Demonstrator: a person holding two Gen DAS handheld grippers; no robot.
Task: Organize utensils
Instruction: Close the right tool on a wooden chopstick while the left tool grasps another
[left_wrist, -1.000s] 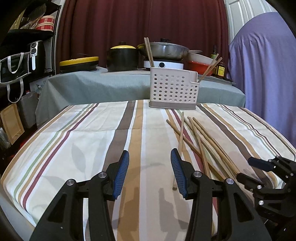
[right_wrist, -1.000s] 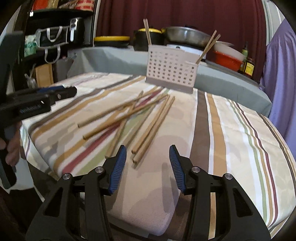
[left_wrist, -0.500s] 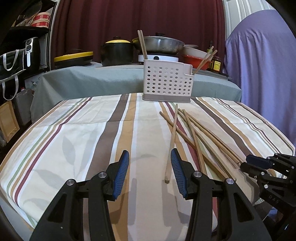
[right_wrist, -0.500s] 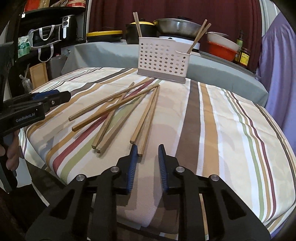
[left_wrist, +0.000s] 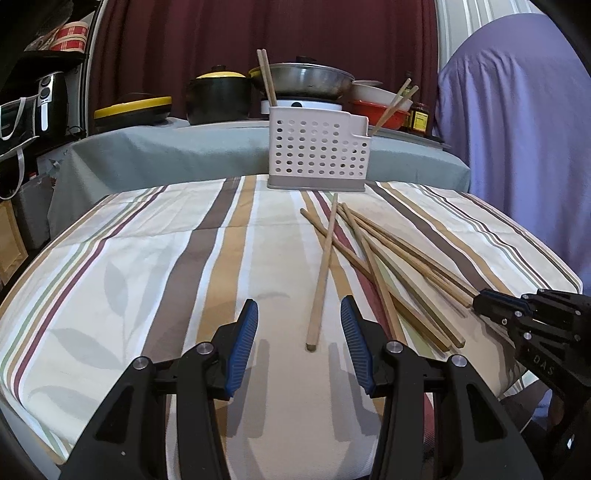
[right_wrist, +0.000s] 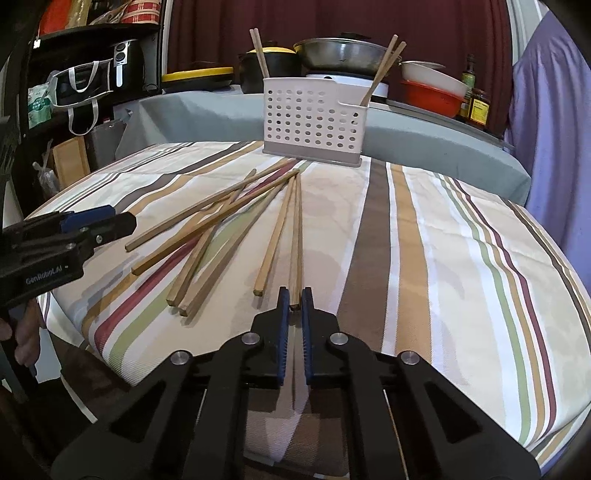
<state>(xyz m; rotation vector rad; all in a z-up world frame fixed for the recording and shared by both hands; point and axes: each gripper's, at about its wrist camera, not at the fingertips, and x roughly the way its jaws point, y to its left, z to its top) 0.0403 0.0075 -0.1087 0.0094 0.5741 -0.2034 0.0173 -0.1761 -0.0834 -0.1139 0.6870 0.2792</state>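
Dark red curtains (left_wrist: 332, 33) hang at the far side of the room, behind a grey-covered counter (left_wrist: 192, 147) with pots on it. Nearer is a table with a striped cloth (left_wrist: 147, 258). At the far end of the cloth stands a white basket with holes (left_wrist: 317, 147). A few wooden chopsticks (left_wrist: 266, 77) already stand up in it, some at its left end and some leaning out at its right end.

More chopsticks lie flat on the cloth in a loose fan (right_wrist: 229, 221). Their far tips come close together near the basket, and their near ends spread out toward the person. So their long sides run mostly near to far.

The right gripper (right_wrist: 293, 299) has just been closing, and its blue pads (right_wrist: 282, 314) are now clamped on the near end of one chopstick (right_wrist: 296, 229). That stick is the one farthest right in the fan. It points straight away, toward the basket.

The left gripper (left_wrist: 299, 325) is held over the near part of the cloth with its fingers apart. A single chopstick (left_wrist: 324, 269) lies in front of the gap. Its near end stops between the two blue pads without touching them, and its far tip points at the basket, leaning a little right.
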